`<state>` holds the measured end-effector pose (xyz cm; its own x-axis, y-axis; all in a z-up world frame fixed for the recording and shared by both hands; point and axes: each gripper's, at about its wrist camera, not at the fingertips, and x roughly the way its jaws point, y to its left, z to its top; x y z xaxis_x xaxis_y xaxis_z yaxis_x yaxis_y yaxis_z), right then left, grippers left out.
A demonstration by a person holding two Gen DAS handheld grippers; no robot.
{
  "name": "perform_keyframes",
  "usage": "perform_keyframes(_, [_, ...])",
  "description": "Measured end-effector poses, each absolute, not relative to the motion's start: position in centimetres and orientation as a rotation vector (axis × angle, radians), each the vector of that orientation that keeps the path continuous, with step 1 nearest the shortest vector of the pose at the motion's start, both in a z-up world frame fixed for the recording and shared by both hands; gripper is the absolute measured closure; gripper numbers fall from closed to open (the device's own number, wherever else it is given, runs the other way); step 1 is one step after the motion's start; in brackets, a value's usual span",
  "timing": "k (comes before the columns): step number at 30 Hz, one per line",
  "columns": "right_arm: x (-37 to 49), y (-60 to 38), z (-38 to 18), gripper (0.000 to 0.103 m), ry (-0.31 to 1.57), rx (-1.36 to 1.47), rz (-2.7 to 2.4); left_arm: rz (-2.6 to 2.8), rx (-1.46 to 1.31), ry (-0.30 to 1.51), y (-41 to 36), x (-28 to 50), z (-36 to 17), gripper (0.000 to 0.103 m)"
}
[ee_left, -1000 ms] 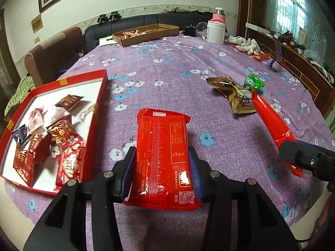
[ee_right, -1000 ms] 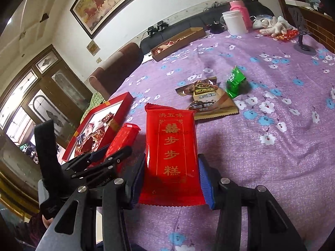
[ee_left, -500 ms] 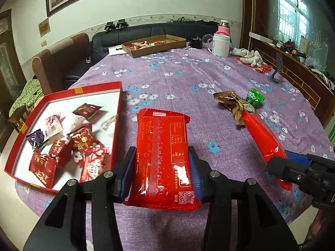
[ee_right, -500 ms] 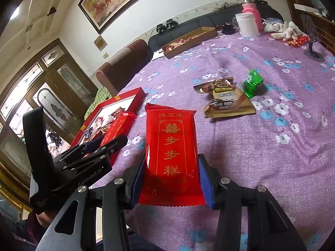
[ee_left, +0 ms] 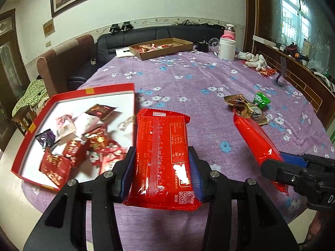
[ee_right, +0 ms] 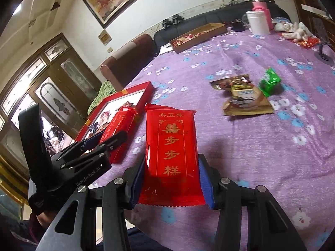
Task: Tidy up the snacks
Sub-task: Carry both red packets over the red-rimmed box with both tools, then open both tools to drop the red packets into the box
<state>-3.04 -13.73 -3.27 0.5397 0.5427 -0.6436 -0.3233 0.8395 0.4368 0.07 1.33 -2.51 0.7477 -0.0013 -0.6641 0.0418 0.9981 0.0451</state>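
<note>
Left wrist view: the left gripper [ee_left: 161, 167] is clenched on a red snack packet [ee_left: 162, 156], its blue pads pressing the packet's two long edges near the close end. The packet is held above the purple flowered tablecloth [ee_left: 188, 83], printed back upward with a QR code at the near end. Its long axis runs straight away from the camera, the far crimped end pointing toward the middle of the table. Just left of it lies an open red tray [ee_left: 27, 133] already holding a loose heap of small wrapped snacks [ee_left: 71, 142], so part of the sorting looks done. On the right, the right gripper [ee_left: 293, 165] carries a second red packet [ee_left: 257, 142], seen edge-on and slanting away up-left. Beyond it, a gold wrapper [ee_left: 245, 106] and a green sweet [ee_left: 260, 100] lie loose on the cloth; these seem left to sort. A cardboard tray [ee_left: 161, 48] of snacks sits at the far edge.

Right wrist view: the right gripper [ee_right: 171, 179] is grasping the second red packet [ee_right: 171, 146] by its long edges, gold characters facing up, long axis pointing away toward the table's middle. To its left the left gripper [ee_right: 98, 144] holds its red snack packet [ee_right: 119, 129] pointing toward the red tray [ee_right: 138, 87], close beside its rim. Neither packet is in the tray yet, judging by these views
</note>
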Motion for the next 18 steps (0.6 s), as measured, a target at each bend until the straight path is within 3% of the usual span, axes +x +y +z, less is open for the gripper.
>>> perform_keyframes(18, [5.7, 3.3, -3.4, 0.055, 0.946, 0.239, 0.737, 0.316, -0.015, 0.778, 16.3, 2.6, -2.1, 0.057])
